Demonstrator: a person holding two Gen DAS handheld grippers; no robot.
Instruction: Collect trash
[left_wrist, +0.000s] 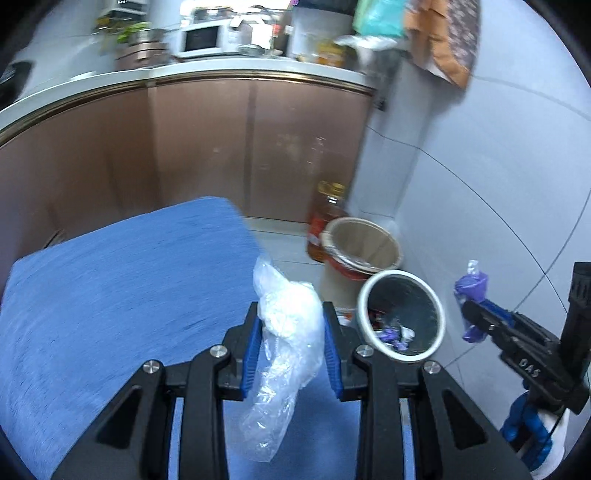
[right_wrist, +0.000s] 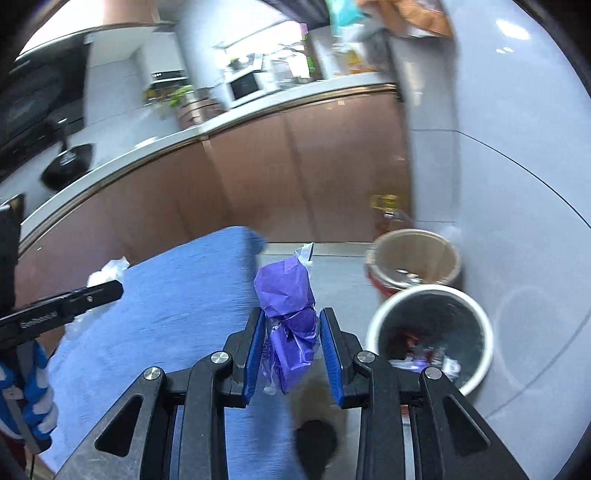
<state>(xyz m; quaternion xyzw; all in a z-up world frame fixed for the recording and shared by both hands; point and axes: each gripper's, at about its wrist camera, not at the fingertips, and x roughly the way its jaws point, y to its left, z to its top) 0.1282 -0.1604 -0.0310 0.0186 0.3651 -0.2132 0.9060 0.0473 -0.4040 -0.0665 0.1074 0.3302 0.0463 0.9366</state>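
Observation:
My left gripper (left_wrist: 291, 314) is shut on a crumpled clear plastic bag (left_wrist: 286, 332) and holds it above the edge of the blue-covered table (left_wrist: 110, 295). My right gripper (right_wrist: 291, 319) is shut on a purple plastic wrapper (right_wrist: 286, 295); it also shows in the left wrist view (left_wrist: 471, 295) at the right. A white-rimmed trash bin with a dark liner (left_wrist: 400, 314) stands on the floor just right of the table; it holds several scraps and also shows in the right wrist view (right_wrist: 432, 336).
A beige bucket (left_wrist: 364, 245) stands behind the bin, with an oil bottle (left_wrist: 327, 218) beside it. Brown kitchen cabinets (left_wrist: 221, 147) with a cluttered counter lie ahead. A white tiled wall (left_wrist: 480, 184) is to the right.

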